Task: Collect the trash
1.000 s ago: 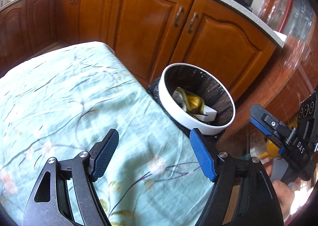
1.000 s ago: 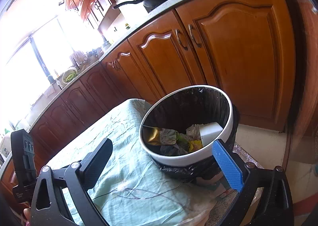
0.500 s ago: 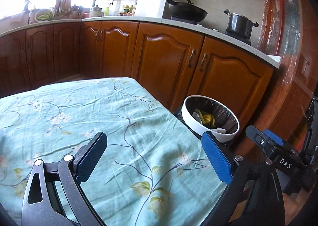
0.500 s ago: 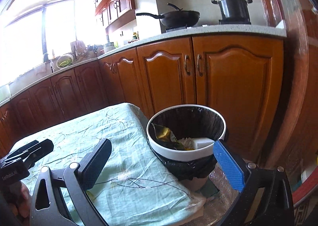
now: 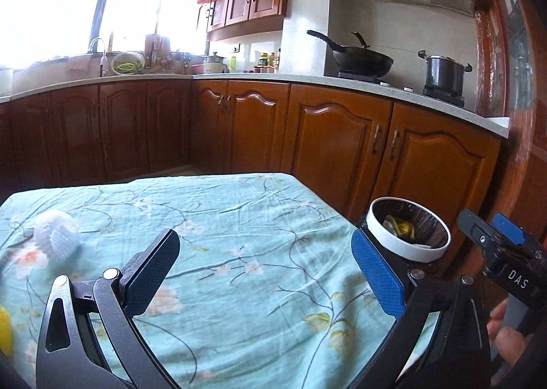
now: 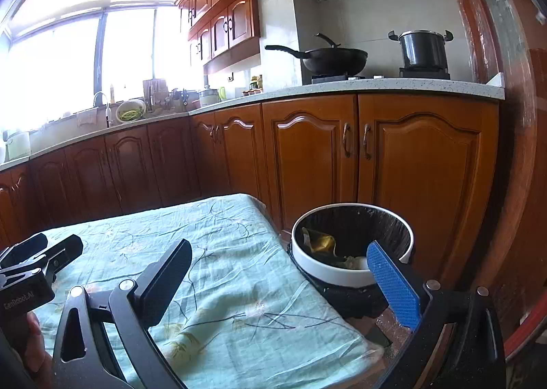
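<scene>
A white bin [image 5: 408, 245] with a black liner stands at the right edge of the table and holds yellow and white trash; it also shows in the right wrist view [image 6: 345, 274]. A white foam net [image 5: 56, 235] lies on the cloth at the far left, and a yellow item [image 5: 5, 329] shows at the left edge. My left gripper [image 5: 265, 272] is open and empty above the table. My right gripper [image 6: 278, 281] is open and empty, back from the bin.
The table carries a teal floral cloth [image 5: 239, 235]. Brown kitchen cabinets [image 5: 335, 146] stand behind the table and bin. A wok [image 5: 359, 59] and a pot [image 5: 444, 72] sit on the counter.
Both grippers have pulled back and tilted up from the bin. The foam net and the yellow item have come into the left wrist view.
</scene>
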A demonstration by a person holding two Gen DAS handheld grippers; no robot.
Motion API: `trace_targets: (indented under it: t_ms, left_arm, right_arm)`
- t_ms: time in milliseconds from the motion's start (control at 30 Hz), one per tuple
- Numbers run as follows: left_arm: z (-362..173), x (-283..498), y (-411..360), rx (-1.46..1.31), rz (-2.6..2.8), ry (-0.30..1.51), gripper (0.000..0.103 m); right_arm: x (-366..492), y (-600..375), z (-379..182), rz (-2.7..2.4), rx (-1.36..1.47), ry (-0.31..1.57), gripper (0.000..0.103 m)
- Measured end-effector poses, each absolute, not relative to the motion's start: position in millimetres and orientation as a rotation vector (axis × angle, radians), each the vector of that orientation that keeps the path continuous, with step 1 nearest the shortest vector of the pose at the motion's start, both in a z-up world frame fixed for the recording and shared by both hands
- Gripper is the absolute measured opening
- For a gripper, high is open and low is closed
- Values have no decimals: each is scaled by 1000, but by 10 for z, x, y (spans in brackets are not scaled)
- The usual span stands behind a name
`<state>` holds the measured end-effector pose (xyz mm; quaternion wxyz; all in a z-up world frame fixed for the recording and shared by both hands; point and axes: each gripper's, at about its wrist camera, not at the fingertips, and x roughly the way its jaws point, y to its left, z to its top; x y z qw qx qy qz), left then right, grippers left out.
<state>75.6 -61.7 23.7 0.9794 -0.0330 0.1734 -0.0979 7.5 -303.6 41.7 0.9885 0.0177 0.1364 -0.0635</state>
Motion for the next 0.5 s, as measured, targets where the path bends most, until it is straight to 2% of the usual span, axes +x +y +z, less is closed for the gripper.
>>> trace_targets:
  t_ms: [500]
  left_arm:
    - [35, 607, -513, -18, -121, 369, 103]
  right_arm:
    - [-3, -2869, 314, -108, -2, 275, 103]
